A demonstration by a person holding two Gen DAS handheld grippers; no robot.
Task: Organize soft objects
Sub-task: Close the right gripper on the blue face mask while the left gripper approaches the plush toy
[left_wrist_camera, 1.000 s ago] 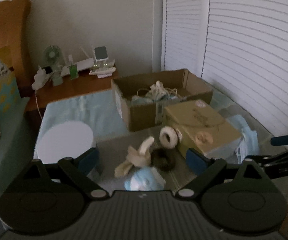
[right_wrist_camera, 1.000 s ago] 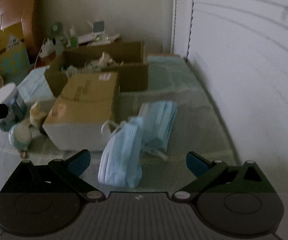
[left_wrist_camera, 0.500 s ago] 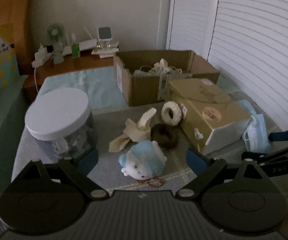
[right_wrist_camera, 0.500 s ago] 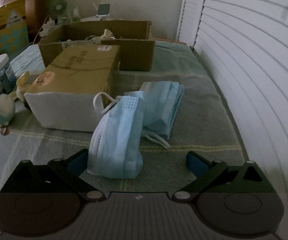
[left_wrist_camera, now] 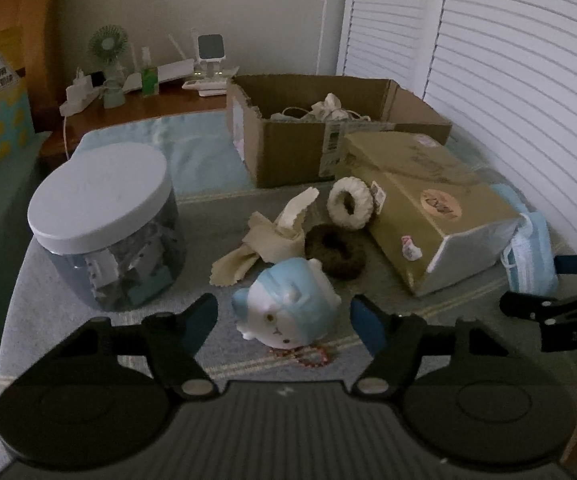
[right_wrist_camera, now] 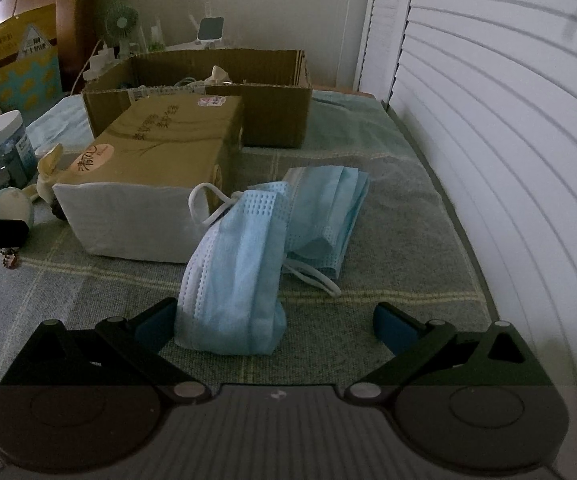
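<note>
Left wrist view, round blue-and-white plush toy, tilted, small face showing

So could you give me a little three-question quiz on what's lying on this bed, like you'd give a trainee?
1. True or false: the plush toy sits between the tips of the left claw.
2. What lies nearest the right claw? A) face masks B) a jar C) a fan
3. Fill in: the white hair tie leans against the closed ____ box.

Key: 1 true, and the claw is not yet squeezing it. 2 A. 3 tissue.
</note>
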